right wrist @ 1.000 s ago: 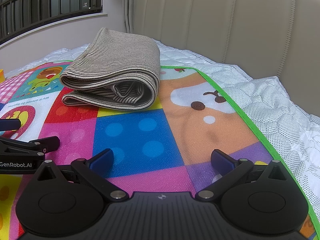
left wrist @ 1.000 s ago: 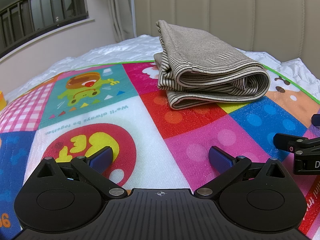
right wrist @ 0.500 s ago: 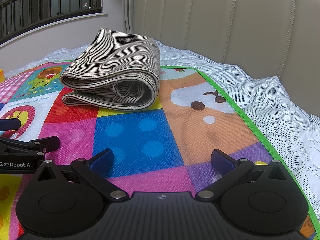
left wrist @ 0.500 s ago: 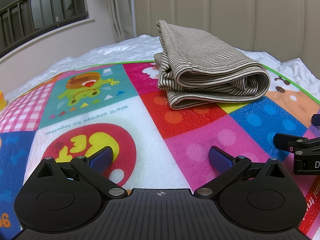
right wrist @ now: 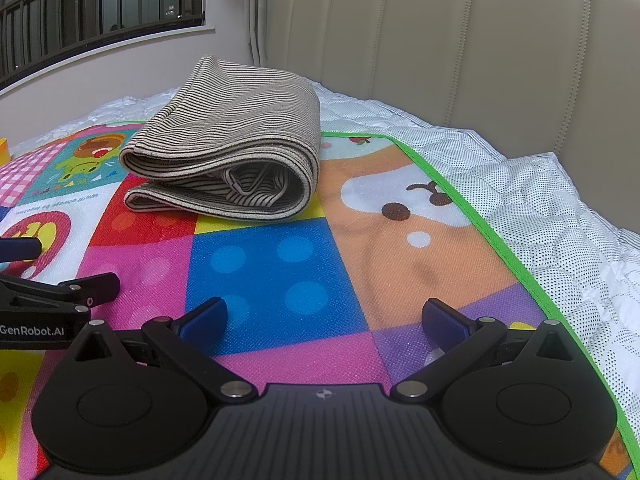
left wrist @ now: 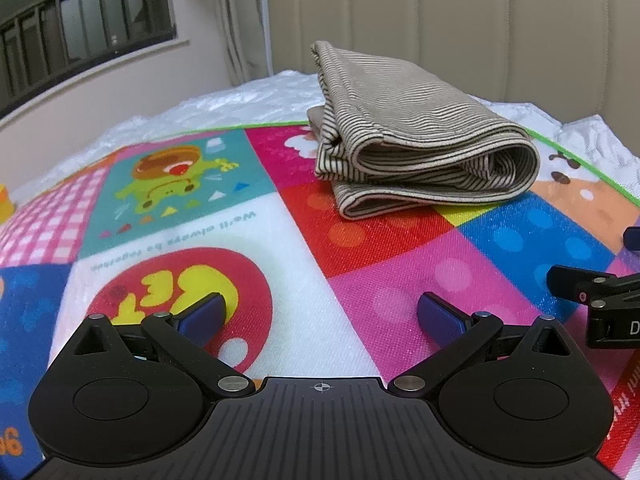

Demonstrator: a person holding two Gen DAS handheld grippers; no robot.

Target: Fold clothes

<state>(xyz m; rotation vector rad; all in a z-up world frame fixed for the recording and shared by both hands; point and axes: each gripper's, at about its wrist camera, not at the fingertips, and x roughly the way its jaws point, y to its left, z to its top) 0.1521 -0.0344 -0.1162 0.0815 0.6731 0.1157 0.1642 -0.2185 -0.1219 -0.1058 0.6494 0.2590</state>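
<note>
A grey striped garment [left wrist: 416, 136] lies folded in a thick bundle on the far part of a colourful play mat [left wrist: 280, 232]. It also shows in the right wrist view [right wrist: 236, 148]. My left gripper [left wrist: 320, 316] is open and empty, low over the mat, well short of the garment. My right gripper [right wrist: 324, 316] is open and empty too, low over the mat [right wrist: 272, 264] to the right of the left one. Each gripper shows at the edge of the other's view.
The mat lies on a white quilted mattress [right wrist: 560, 216]. A beige padded headboard [right wrist: 480, 52] stands behind the garment. A wall with a railed window [left wrist: 80, 32] is at the left.
</note>
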